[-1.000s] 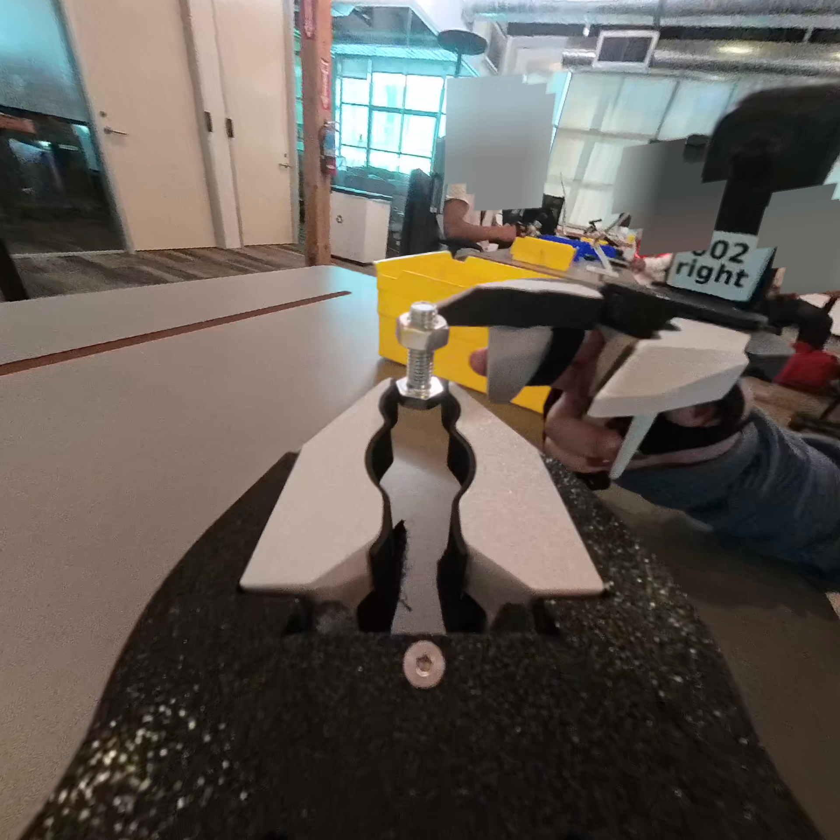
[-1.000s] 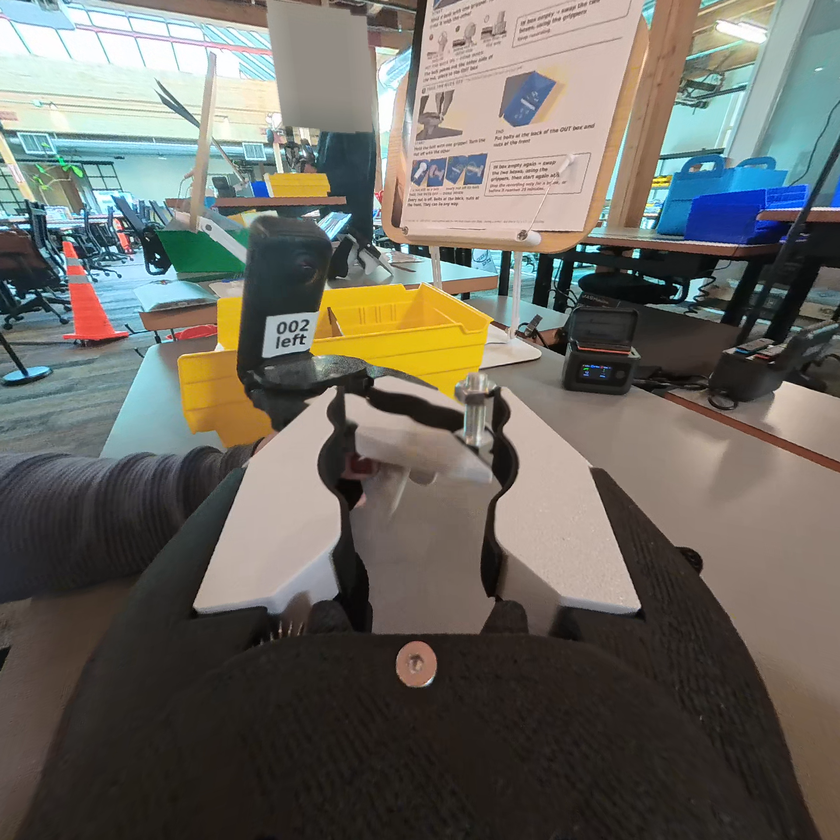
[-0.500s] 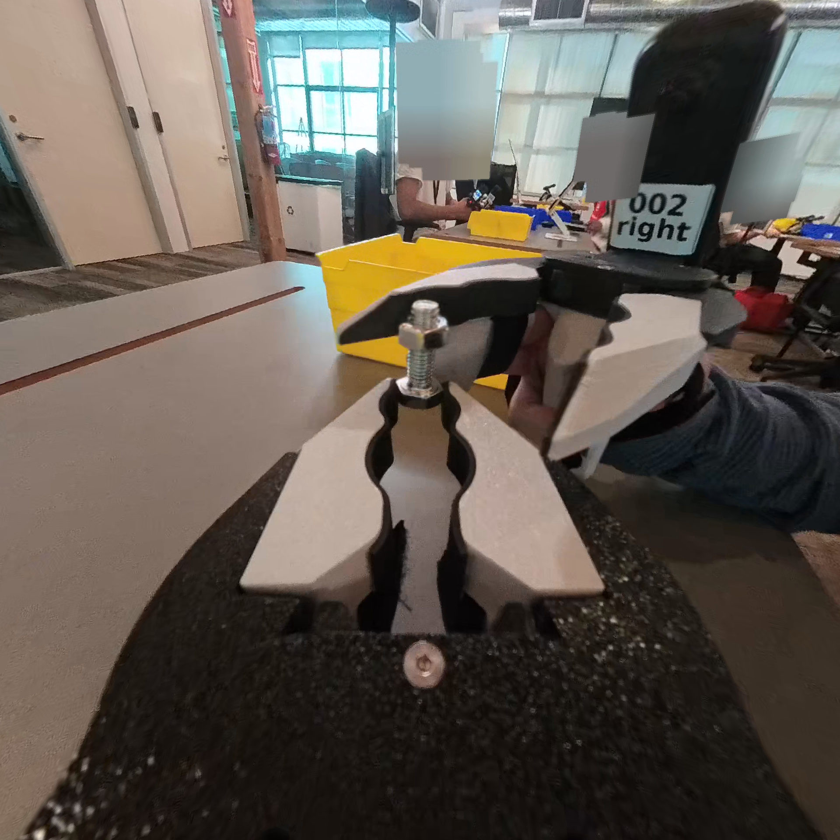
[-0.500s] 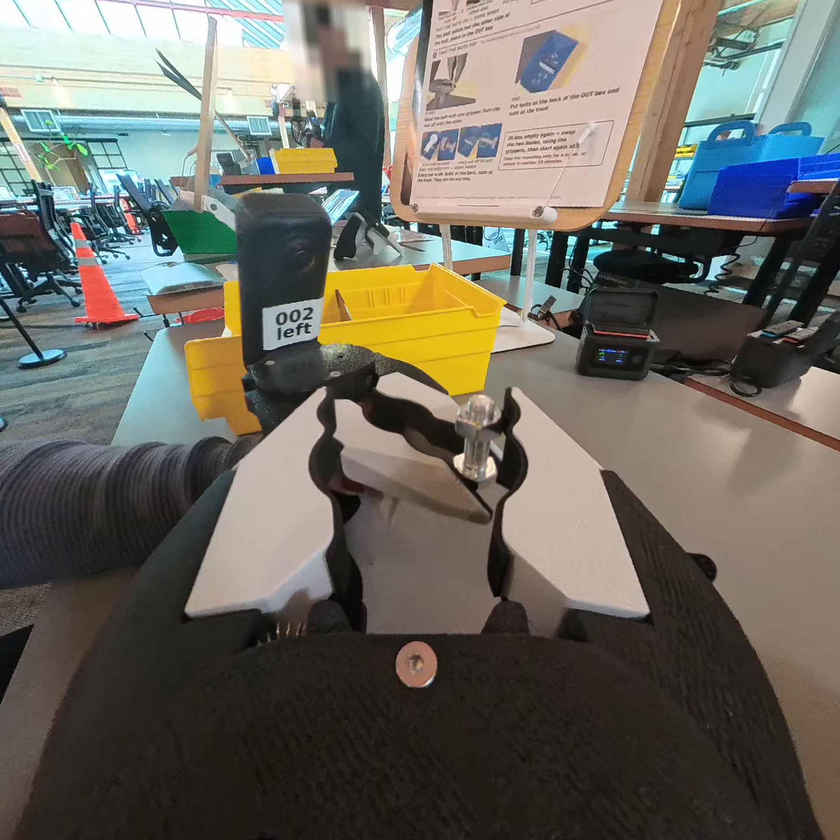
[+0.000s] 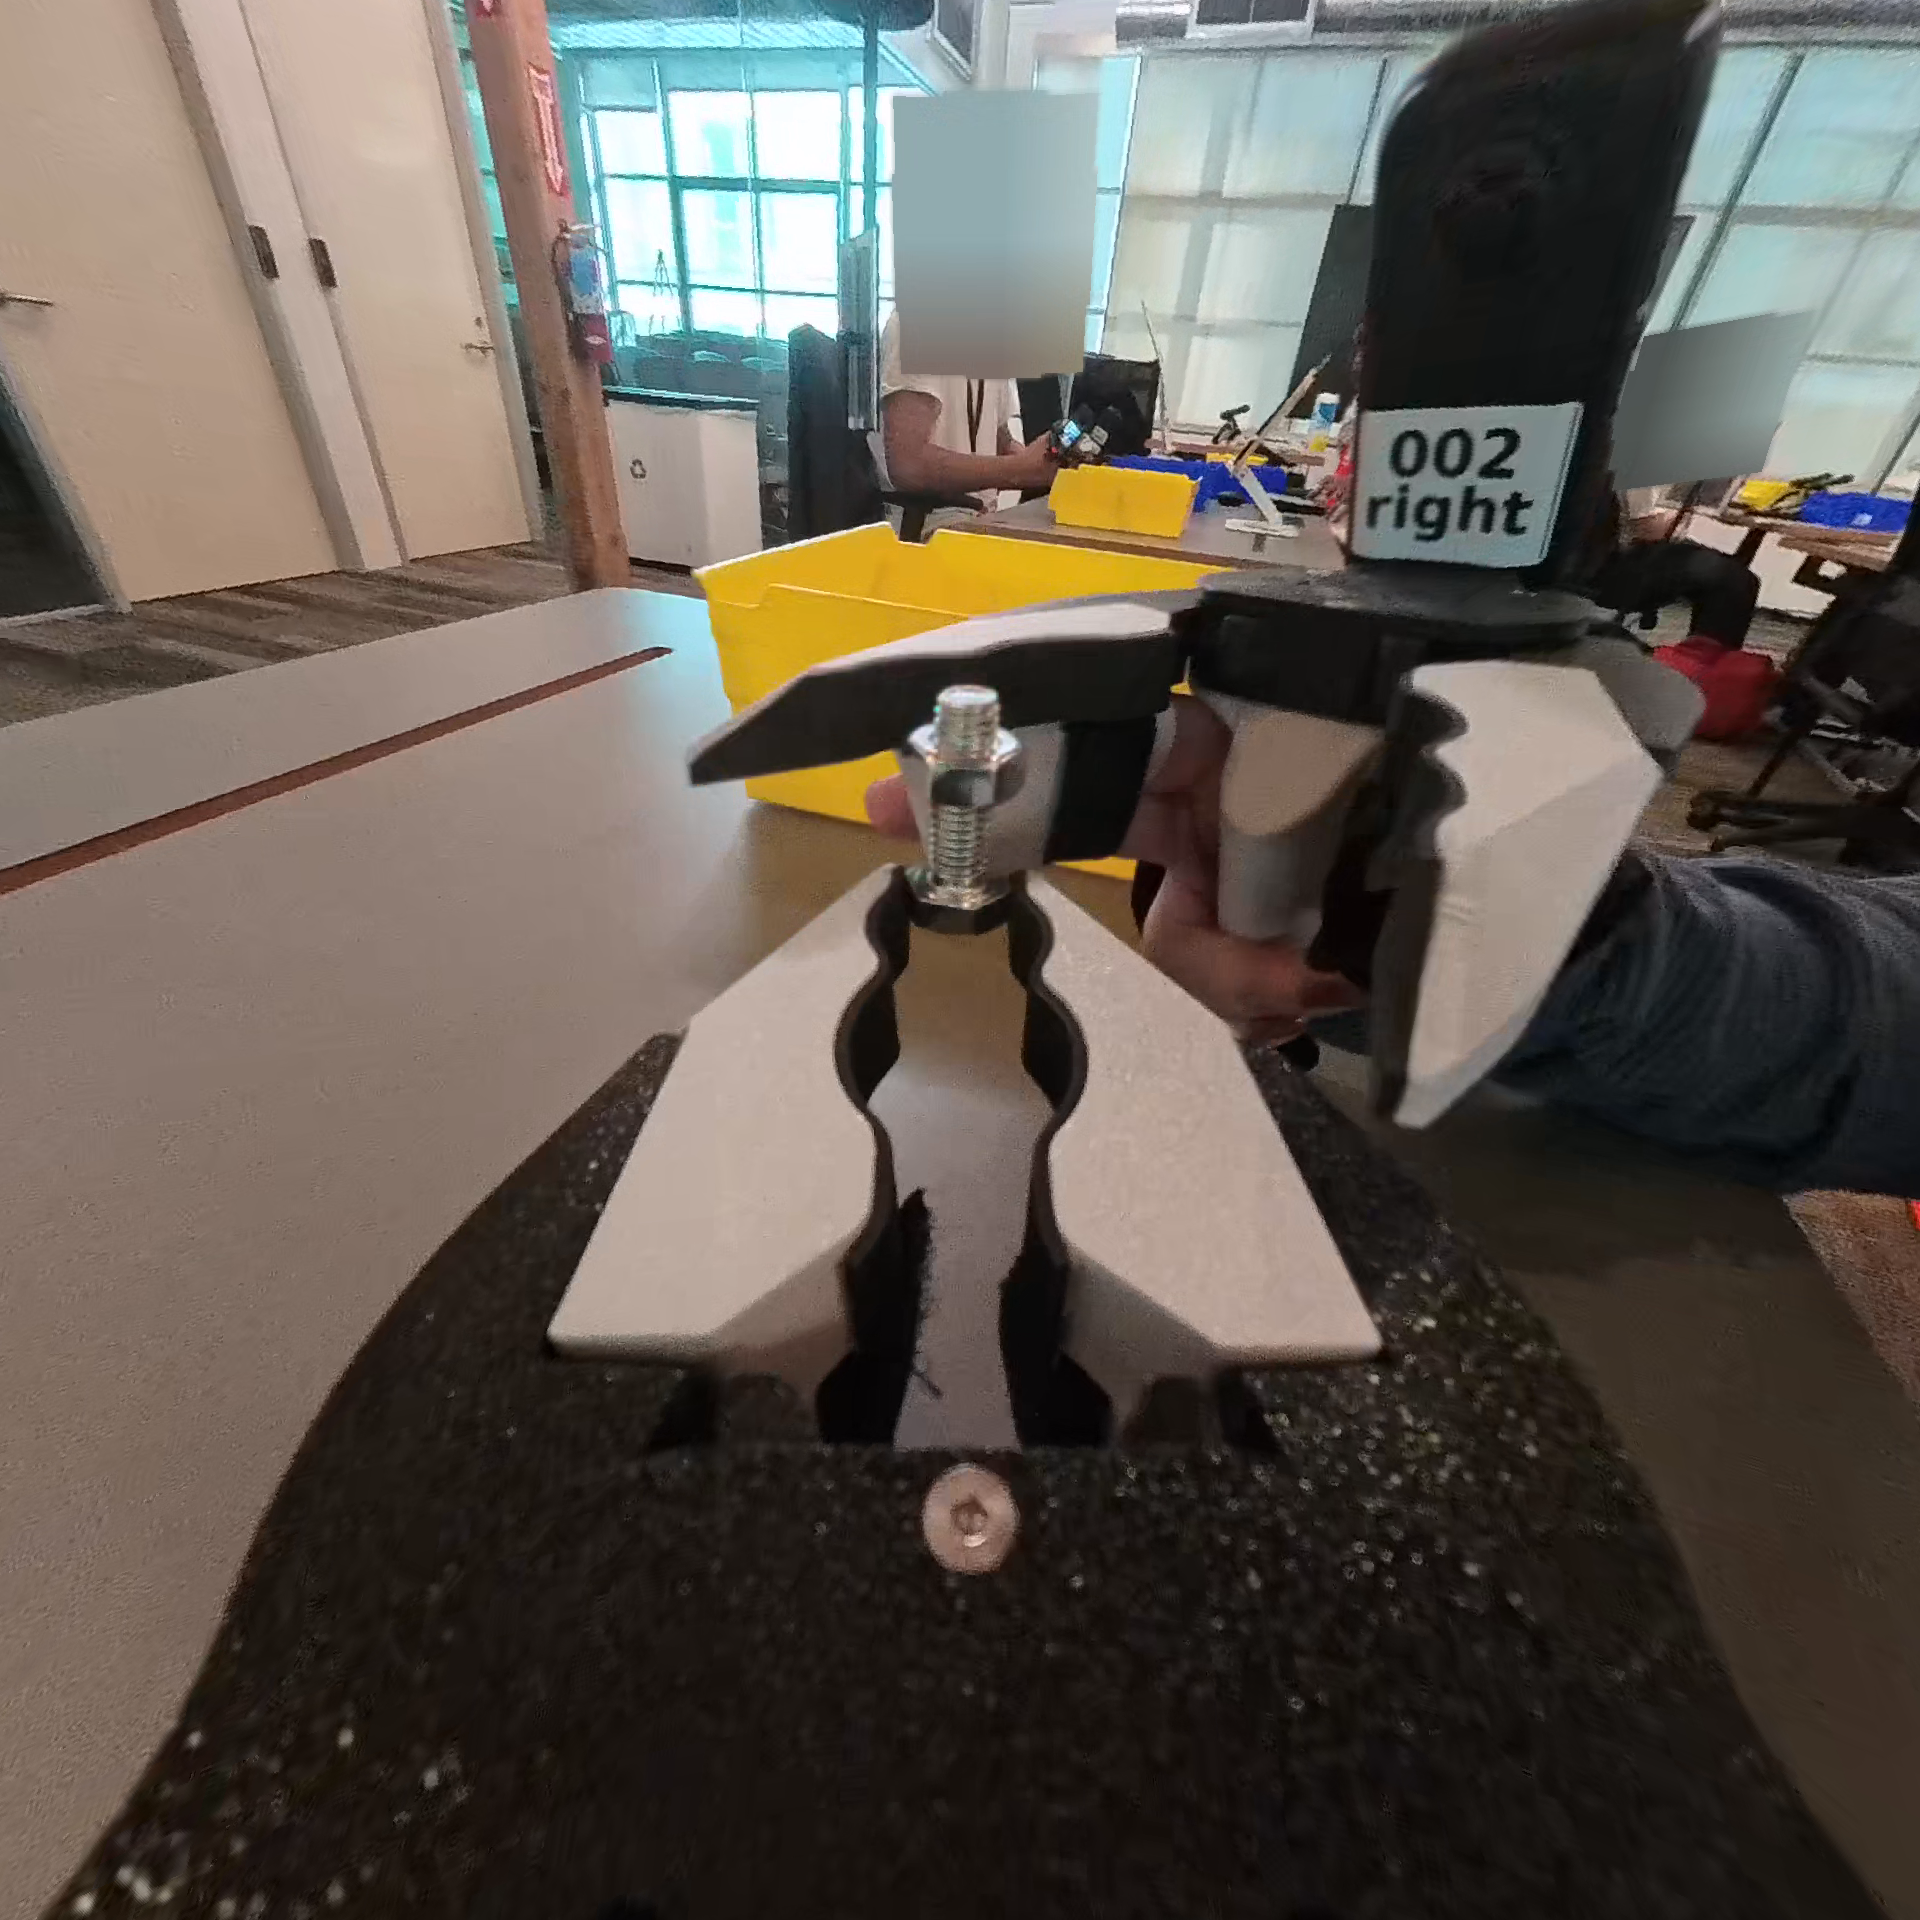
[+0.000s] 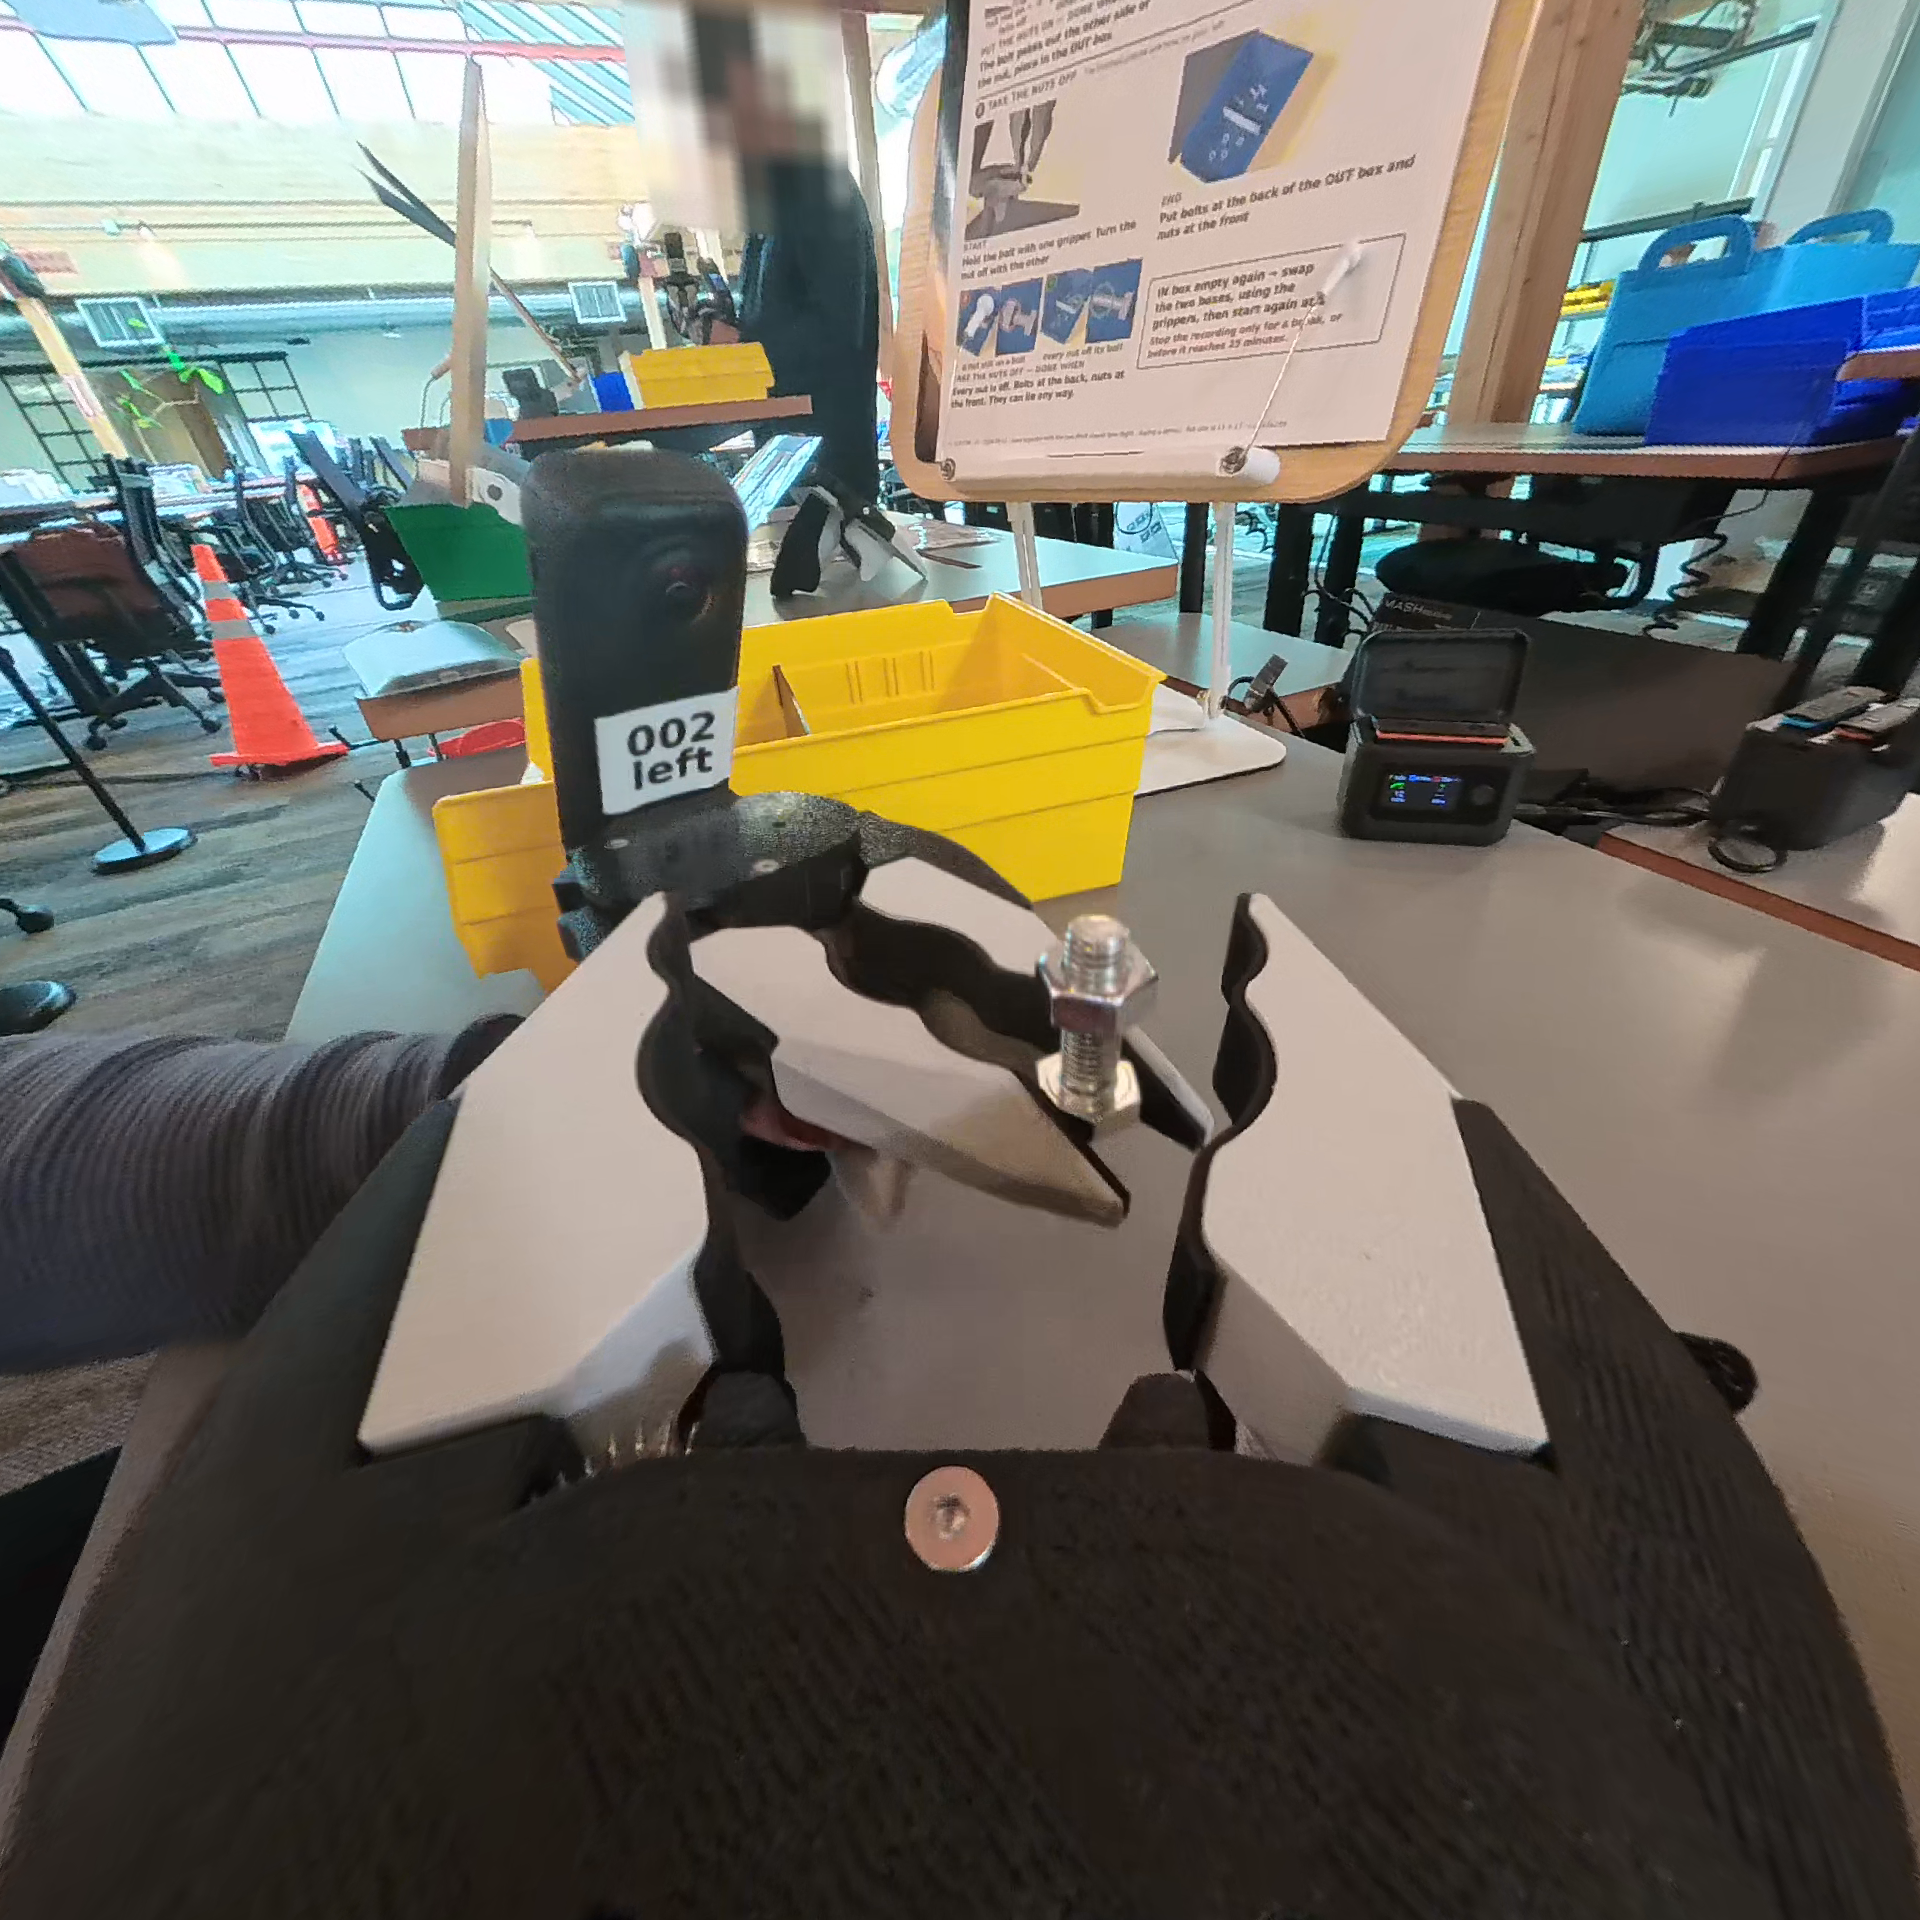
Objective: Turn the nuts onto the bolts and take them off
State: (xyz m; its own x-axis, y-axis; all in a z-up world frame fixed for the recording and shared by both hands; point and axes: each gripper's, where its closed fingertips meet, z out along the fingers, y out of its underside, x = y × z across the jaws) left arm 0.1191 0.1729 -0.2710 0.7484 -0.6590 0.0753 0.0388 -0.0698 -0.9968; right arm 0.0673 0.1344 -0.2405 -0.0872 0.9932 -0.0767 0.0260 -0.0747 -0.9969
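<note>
My left gripper [image 5: 961, 914] pinches the bolt [image 5: 961, 821] by its head, upright at 12 o'clock. Nut [image 5: 964, 764] sits near the top. My right gripper [image 6: 1236, 1039] stands wide, fingers either side, not touching.

My work surface is a grey table [image 6: 1558, 1039] with a reddish-brown seam line [image 5: 332, 769] running across it. Directly on it at the far side stand my two yellow bins [image 6: 935, 748], one just behind the other. Near them rest the white base of a sign stand [image 6: 1216, 748], a small black case with a lit display [image 6: 1434, 769], and a dark device with cables [image 6: 1829, 769].
</note>
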